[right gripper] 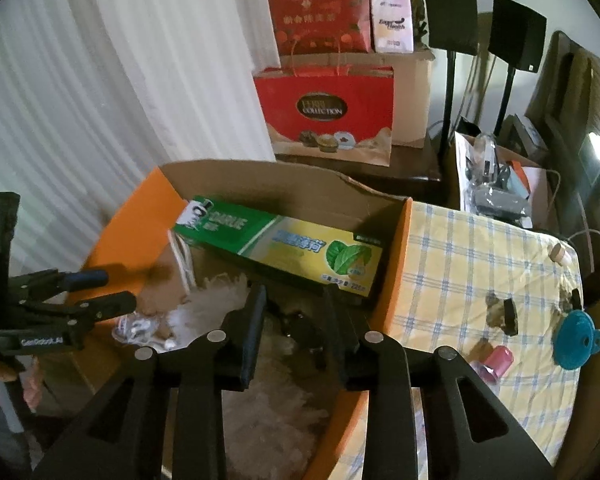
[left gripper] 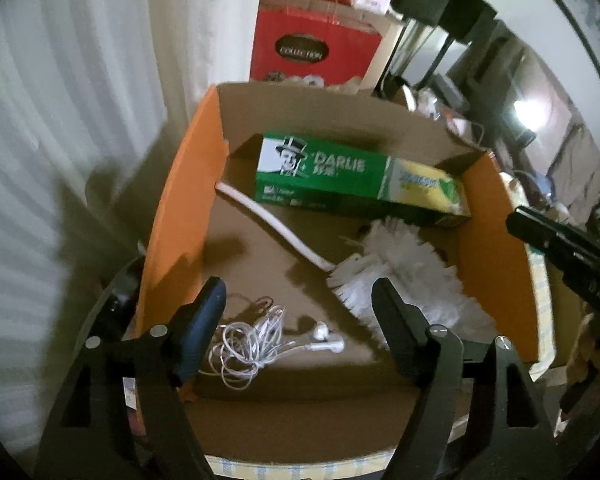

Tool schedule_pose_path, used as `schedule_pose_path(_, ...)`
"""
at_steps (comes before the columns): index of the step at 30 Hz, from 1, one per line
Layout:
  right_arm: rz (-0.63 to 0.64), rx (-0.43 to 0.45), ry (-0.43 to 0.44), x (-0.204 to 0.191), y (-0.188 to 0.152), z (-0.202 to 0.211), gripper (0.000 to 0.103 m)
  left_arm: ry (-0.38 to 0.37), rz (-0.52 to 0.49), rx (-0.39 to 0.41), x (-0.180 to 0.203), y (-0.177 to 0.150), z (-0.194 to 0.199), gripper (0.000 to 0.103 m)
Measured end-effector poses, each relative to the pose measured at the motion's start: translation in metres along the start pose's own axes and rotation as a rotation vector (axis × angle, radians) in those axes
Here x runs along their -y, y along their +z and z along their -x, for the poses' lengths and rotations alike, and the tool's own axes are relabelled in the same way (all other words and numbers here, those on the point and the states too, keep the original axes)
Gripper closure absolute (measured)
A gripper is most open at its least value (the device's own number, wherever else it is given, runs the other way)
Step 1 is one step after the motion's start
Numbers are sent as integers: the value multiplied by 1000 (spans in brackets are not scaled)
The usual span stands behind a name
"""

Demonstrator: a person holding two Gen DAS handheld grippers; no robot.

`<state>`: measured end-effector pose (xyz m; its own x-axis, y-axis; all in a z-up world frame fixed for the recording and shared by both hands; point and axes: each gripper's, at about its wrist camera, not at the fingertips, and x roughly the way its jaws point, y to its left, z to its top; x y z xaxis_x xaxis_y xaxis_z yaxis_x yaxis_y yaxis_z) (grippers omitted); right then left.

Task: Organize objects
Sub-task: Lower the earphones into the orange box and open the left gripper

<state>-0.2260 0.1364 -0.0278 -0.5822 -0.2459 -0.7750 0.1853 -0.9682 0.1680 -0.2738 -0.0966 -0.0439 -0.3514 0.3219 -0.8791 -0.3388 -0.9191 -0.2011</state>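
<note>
Left gripper (left gripper: 300,300) jaws spread, empty, over earphones (left gripper: 260,340) at 6 o'clock in box (left gripper: 172,200); right gripper (right gripper: 296,320) jaws spread; tangled cord may snag brush (left gripper: 380,276) on lift.

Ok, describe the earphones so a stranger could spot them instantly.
Find the orange-walled cardboard box on the checked tablecloth. On its floor, nearest the left gripper, lies a tangled bundle of thin white earphones. Its neighbours are a fluffy white brush and a green toothpaste carton.
</note>
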Motion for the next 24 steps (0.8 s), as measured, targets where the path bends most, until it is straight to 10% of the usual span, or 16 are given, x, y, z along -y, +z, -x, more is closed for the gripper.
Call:
schedule_pose_path(13,21,89,-40,3,-22,65,34,9,2,81,15,-14,33,16)
schedule_pose_path(24,-21,92,-90,21,-42,90,21,21,-52,155,46,-24,58,7)
